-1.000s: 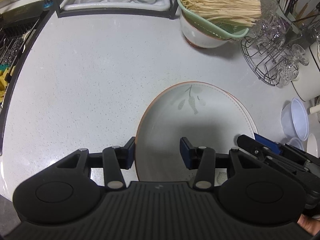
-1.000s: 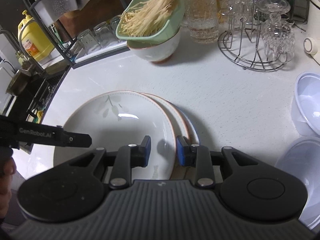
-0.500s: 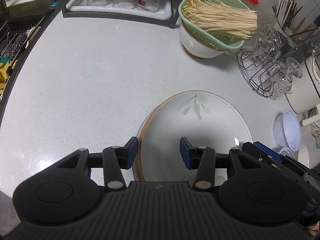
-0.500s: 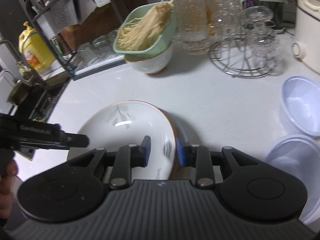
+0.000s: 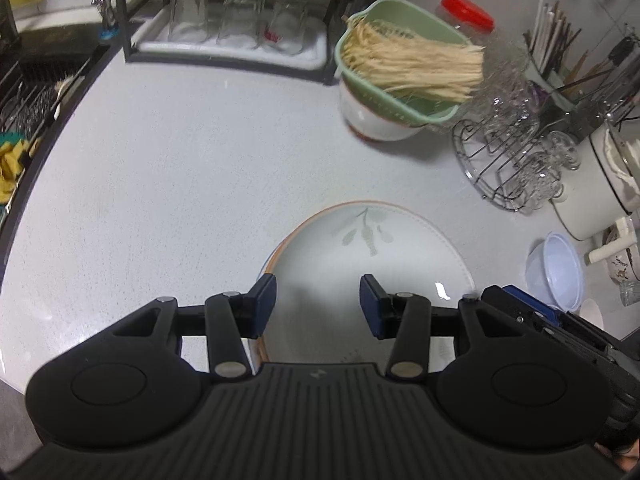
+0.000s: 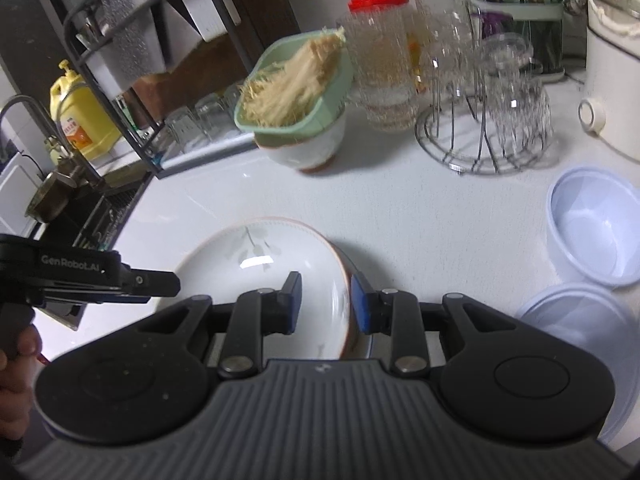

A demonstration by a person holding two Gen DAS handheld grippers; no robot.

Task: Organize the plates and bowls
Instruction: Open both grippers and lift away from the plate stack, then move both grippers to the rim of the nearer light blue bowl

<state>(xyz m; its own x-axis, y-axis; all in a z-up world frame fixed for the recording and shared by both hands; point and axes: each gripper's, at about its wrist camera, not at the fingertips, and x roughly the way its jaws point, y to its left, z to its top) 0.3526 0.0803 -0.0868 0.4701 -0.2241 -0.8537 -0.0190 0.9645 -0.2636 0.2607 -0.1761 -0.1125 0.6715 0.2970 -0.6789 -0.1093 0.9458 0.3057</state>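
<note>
A white plate with an orange rim and a leaf print (image 5: 372, 276) lies on top of a stack of plates on the white counter; it also shows in the right wrist view (image 6: 260, 276). My left gripper (image 5: 318, 306) is open and hovers over the plate's near left rim without touching it. My right gripper (image 6: 326, 304) has its jaws closed to a narrow gap around the top plate's right rim. The lower plates (image 6: 354, 336) show only as an edge under it. A white bowl (image 5: 376, 124) carries a green strainer of noodles (image 5: 404, 68).
Two pale blue plastic bowls (image 6: 592, 224) sit at the right. A wire rack of glasses (image 6: 484, 120) and a white pot (image 6: 616, 64) stand at the back right. A black rack with upturned glasses (image 5: 228, 24) is at the back, the sink (image 5: 24, 92) at the left.
The top plate has slid right onto the stack and now covers the lower plates. Both grippers have pulled back and up, so the view is wider.
</note>
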